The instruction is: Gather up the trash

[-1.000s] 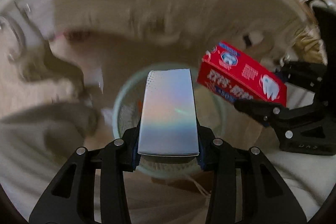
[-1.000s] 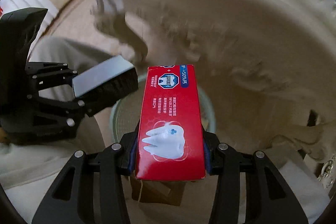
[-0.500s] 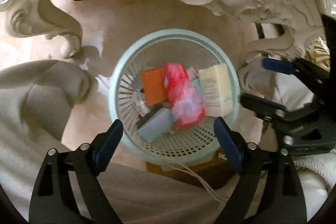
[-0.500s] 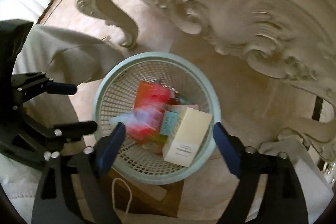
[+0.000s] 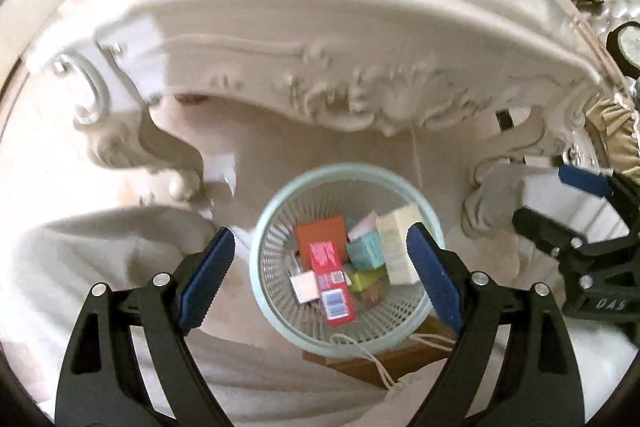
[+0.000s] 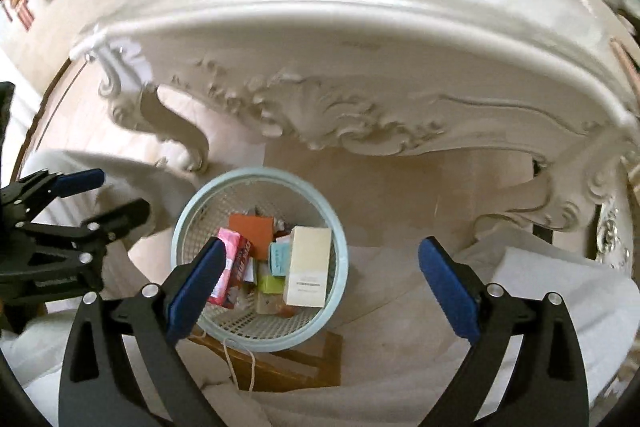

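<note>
A pale blue mesh waste basket (image 5: 264, 235) stands on the floor below both grippers; it also shows in the right wrist view (image 6: 340, 251). In it lie a red toothpaste box (image 5: 334, 279), an orange box (image 5: 318, 233), a cream box (image 5: 400, 247), a teal box (image 5: 364, 253) and a small silver box (image 5: 305, 287). The red box (image 6: 234, 267) and cream box (image 6: 308, 267) show in the right wrist view too. My left gripper (image 5: 320, 279) is open and empty above the basket. My right gripper (image 6: 324, 287) is open and empty, a little right of the basket.
An ornate cream carved table (image 5: 340, 39) curves over the basket, with curled legs at the left (image 5: 160, 155) and right (image 5: 504, 163). A brown paper bag (image 6: 288, 367) lies under the basket's near side. The person's pale trousers (image 5: 100, 251) flank it.
A second ago each gripper held a box over the basket, left the silver one, right the red one. Both opened, the boxes fell in, and both grippers have since risen and tilted up.
</note>
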Action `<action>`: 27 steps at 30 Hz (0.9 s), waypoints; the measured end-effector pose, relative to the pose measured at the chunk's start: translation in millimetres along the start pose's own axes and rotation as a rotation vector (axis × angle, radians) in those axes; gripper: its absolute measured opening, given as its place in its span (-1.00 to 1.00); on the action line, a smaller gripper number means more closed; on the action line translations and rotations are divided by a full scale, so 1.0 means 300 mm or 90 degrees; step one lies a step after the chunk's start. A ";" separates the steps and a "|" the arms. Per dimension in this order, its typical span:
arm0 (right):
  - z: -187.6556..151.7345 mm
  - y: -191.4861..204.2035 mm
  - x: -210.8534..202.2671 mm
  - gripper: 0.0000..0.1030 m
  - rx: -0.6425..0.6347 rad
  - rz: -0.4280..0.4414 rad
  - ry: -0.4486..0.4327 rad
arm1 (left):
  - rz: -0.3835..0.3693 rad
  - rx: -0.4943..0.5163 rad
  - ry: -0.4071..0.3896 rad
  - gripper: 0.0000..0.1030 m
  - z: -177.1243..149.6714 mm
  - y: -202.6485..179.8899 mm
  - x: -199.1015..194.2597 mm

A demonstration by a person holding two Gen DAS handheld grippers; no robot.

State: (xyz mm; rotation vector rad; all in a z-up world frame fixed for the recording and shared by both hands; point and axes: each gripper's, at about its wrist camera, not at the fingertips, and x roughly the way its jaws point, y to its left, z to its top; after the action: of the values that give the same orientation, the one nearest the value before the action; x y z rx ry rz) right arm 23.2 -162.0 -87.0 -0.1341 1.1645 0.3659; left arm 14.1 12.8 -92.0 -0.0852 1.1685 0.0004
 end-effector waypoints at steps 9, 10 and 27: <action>-0.016 -0.033 -0.074 0.80 0.048 -0.020 -0.009 | 0.025 -0.002 -0.105 0.66 0.034 -0.038 -0.188; -0.019 -0.036 -0.082 0.80 0.051 -0.020 -0.009 | 0.022 0.000 -0.103 0.66 0.033 -0.041 -0.195; -0.035 -0.046 -0.174 0.80 0.071 -0.025 -0.041 | 0.032 0.001 -0.094 0.66 0.008 -0.061 -0.244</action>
State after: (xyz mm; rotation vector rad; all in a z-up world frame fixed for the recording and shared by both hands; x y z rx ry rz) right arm 0.8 -188.9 -44.6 -0.0475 1.1149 0.2683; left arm -11.6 -2.1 -22.7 -0.0539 1.0225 0.0495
